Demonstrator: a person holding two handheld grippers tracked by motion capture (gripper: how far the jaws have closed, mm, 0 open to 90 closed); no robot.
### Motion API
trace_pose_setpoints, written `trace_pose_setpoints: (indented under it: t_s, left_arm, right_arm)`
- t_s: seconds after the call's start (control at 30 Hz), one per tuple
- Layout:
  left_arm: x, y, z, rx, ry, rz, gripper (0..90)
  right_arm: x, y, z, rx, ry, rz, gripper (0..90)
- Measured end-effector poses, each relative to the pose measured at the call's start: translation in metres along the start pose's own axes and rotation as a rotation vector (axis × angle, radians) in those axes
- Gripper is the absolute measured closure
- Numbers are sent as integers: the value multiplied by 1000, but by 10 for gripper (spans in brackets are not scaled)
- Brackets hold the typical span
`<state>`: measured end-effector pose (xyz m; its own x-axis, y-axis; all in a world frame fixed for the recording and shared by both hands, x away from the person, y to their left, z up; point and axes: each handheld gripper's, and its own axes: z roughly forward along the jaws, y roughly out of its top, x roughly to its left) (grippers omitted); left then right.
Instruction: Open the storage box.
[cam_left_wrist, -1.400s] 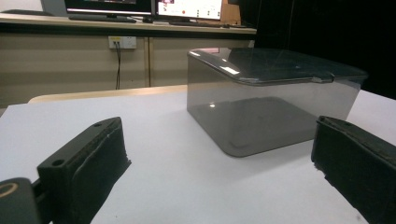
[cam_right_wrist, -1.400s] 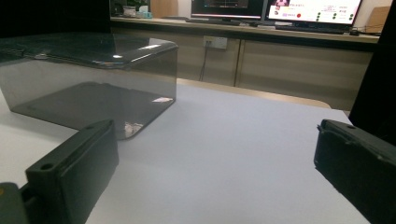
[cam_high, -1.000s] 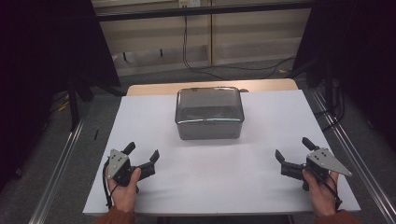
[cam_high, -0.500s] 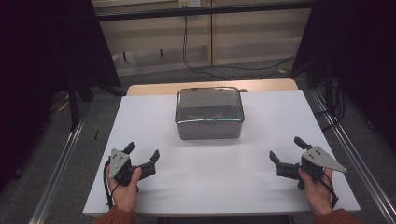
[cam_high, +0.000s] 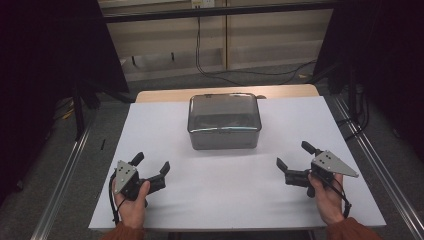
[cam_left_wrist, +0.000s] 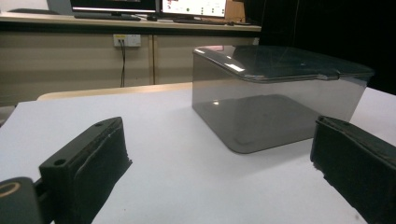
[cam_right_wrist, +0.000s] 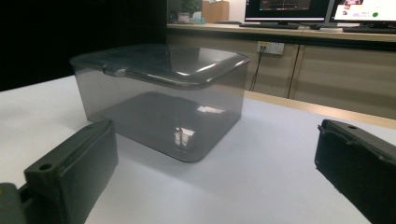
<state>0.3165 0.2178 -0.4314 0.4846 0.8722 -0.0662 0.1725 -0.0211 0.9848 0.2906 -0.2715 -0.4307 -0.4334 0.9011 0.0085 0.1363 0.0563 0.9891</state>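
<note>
The box (cam_high: 224, 121) sits lid-on at the far middle of the white table (cam_high: 225, 200), and everything here is placed from it. It is a smoky, see-through grey container with rounded corners, its lid (cam_high: 223, 111) lying flat and closed on top; nothing can be made out inside it. Your left gripper (cam_high: 151, 164) rests low near the table's near edge, well apart from the box and off to its near left, held in your left hand (cam_high: 132, 202). Its jaws are spread wide with nothing between them; in the left gripper view the box (cam_left_wrist: 275, 98) stands ahead and slightly to the right, beyond the two black pads (cam_left_wrist: 88, 158). Your right gripper (cam_high: 295, 156) is off to the box's near right, also well apart from it, gripped by your right hand (cam_high: 327, 197). Its jaws too stand released and empty, and in the right gripper view the box (cam_right_wrist: 163, 98) lies ahead toward the left, with bare table between it and the jaws.
</note>
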Motion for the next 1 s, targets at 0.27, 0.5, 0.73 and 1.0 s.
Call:
trace_pose_setpoints:
  t_s: [0.27, 0.5, 0.73, 1.0]
  left_arm:
    - [-4, 1, -2, 4, -8, -6, 37]
    - [-4, 1, -1, 21, -19, 12, 37]
    - [-5, -1, 2, 30, -27, 12, 39]
    - [-5, -1, 2, 29, -27, 13, 39]
  right_arm:
    - [12, 2, 18, 3, 33, -15, 0]
    - [21, 5, 31, 9, 61, -25, 0]
    - [34, 7, 43, 21, 87, -42, 0]
    - [44, 15, 57, 27, 112, -90, 0]
